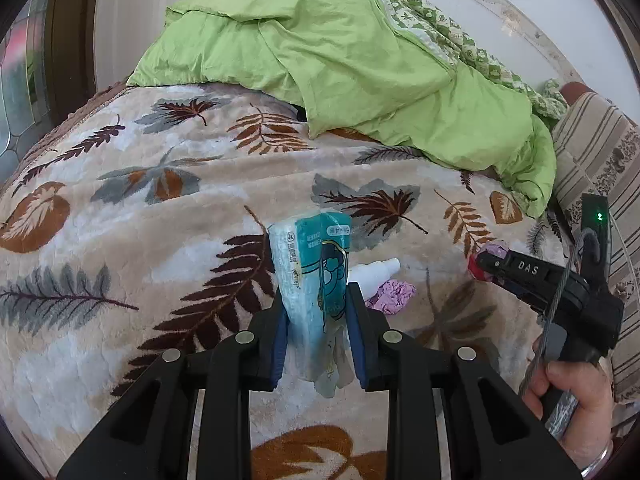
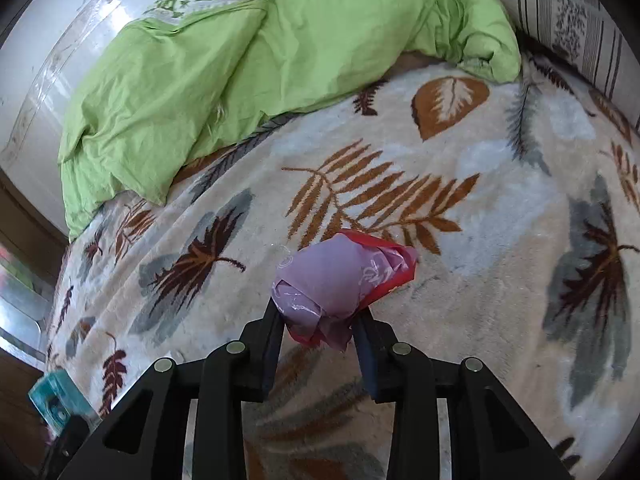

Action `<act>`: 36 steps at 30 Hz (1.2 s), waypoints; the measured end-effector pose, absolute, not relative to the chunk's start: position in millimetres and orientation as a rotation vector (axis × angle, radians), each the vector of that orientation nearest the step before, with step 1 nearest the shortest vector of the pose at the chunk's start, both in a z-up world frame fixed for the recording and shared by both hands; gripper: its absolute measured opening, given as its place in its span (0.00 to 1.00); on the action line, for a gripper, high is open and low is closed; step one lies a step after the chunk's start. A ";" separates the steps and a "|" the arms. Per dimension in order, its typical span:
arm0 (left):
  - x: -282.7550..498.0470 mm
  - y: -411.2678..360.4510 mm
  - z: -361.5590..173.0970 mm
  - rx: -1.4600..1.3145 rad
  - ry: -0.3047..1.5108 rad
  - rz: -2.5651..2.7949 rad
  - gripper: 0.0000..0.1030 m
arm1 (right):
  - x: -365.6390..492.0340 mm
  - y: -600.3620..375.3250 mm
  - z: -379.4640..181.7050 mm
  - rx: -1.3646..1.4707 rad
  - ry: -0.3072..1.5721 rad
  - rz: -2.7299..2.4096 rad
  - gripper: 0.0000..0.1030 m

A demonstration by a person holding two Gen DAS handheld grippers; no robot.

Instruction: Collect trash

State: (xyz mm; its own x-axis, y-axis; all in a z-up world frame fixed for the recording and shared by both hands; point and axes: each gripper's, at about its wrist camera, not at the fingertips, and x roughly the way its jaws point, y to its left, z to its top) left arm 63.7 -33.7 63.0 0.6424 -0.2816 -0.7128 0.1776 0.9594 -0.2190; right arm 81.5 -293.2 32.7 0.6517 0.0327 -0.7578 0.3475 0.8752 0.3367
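Your left gripper [image 1: 318, 312] is clamped on one teal tissue pack [image 1: 310, 276], both blue pads pressing its sides; the pack's lower end hangs crumpled behind the jaws, and its print is too small to read. Your right gripper [image 2: 320, 320] is closed on one bundle of purple and red plastic wrapper [image 2: 340, 276]; how far the bundle runs between the fingers is hidden by the bundle itself.

On the leaf-patterned blanket [image 1: 132, 216], just right of the tissue pack, you have two loose items: one white bottle [image 1: 374, 274], its near end hidden behind the right finger of the left gripper, and one crumpled purple wrapper [image 1: 392, 296] touching it. From the left wrist view the right gripper's tips are mostly covered by its bundle, and your right hand [image 1: 576, 392] is cut off at the frame edge.

One green duvet [image 1: 340, 60] lies heaped at the far side of the bed; one striped pillow [image 1: 592, 152] sits at the right, only partly in frame
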 end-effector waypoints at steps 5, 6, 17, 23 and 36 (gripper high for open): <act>51.5 -36.1 70.8 -0.125 0.799 -0.278 0.25 | 26.8 -271.3 61.5 0.349 0.776 -0.139 0.33; 47.6 -36.9 72.7 -0.117 0.788 -0.279 0.25 | 15.2 -266.7 65.5 0.330 0.769 -0.124 0.33; -15.7 -43.8 87.4 -0.073 0.741 -0.357 0.25 | -100.3 -213.5 85.1 0.200 0.764 0.053 0.33; -63.1 -32.8 87.5 -0.063 0.764 -0.397 0.25 | -140.6 -216.1 96.1 0.183 0.704 0.010 0.33; -111.1 -35.3 67.2 0.065 0.721 -0.320 0.25 | -158.1 -201.1 91.5 0.148 0.695 0.035 0.33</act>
State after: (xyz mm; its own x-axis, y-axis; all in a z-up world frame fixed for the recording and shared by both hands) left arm -111.1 -35.3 67.2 0.7050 -0.2655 -0.6576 0.3097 0.9494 -0.0513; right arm -158.1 -201.1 91.5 0.7681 0.0814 -0.6351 0.0173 0.9889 0.1476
